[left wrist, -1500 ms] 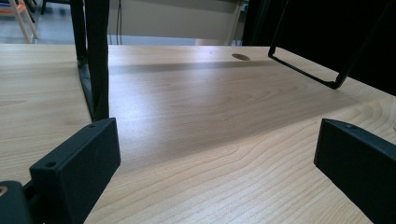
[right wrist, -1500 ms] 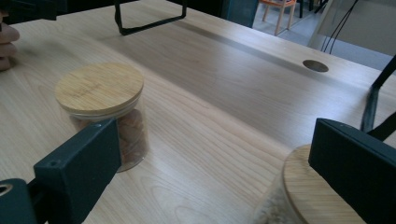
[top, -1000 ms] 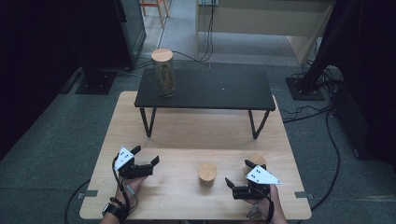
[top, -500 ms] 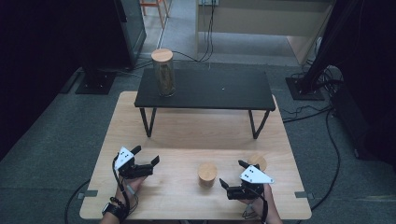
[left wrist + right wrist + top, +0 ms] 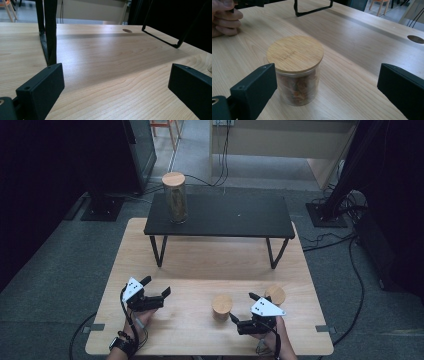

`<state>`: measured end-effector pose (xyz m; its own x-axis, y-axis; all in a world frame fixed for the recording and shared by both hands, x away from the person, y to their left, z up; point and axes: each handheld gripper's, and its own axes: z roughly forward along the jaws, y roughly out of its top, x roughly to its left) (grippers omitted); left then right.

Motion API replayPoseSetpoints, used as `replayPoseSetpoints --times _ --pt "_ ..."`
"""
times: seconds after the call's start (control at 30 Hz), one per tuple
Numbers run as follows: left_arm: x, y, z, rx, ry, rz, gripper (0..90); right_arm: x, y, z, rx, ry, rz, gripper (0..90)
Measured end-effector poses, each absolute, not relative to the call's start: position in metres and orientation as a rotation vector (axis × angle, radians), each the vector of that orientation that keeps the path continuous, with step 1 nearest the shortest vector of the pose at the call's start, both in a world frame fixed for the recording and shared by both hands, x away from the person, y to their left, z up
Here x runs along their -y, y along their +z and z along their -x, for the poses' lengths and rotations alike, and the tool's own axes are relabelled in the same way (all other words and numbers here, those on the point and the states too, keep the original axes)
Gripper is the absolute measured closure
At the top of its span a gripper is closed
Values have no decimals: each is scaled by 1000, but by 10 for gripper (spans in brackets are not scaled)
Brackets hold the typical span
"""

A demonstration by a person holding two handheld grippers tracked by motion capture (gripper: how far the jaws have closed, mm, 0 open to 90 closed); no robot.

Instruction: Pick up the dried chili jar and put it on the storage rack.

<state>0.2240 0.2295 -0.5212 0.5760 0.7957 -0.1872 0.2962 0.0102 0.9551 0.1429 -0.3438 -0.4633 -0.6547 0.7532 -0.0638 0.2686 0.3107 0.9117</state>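
Note:
A short glass jar point(image 5: 222, 306) with a bamboo lid stands on the wooden table point(image 5: 200, 265) near its front edge. In the right gripper view the jar point(image 5: 295, 72) holds brownish dried pieces and sits just ahead of the jaws, left of centre. My right gripper point(image 5: 241, 306) is open, points left at this jar, and does not touch it. At the table's front left my left gripper point(image 5: 157, 286) is also open, with bare wood between its jaws point(image 5: 116, 77). A second short lidded jar point(image 5: 275, 295) stands behind the right gripper.
A low black bench point(image 5: 220, 215) stands across the far half of the table, with a tall lidded jar point(image 5: 175, 197) on its left end. Its legs point(image 5: 50, 32) rise ahead of the left gripper. The person's other hand point(image 5: 224, 18) rests beyond the jar.
My right gripper has shifted left and turned toward the middle jar. The left gripper has stayed where it was.

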Motion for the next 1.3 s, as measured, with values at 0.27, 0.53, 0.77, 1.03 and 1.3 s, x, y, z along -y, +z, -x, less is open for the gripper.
replayPoseSetpoints --times 0.27,0.53,0.77,1.03,1.3 --pt "-229 -521 -223 -951 505 -1563 4 339 -468 -148 -2117 1329 -904 25" --pt "-229 -522 -223 -951 506 -1561 4 331 -472 -153 -2149 1343 -892 25" --pt "-229 -522 -223 -952 505 -1559 4 326 -475 -158 -2171 1356 -880 25" --pt "-230 -522 -223 -953 503 -1558 5 319 -477 -162 -2188 1364 -863 37" --pt "-230 -522 -223 -953 501 -1557 4 314 -479 -164 -2185 1372 -869 47"
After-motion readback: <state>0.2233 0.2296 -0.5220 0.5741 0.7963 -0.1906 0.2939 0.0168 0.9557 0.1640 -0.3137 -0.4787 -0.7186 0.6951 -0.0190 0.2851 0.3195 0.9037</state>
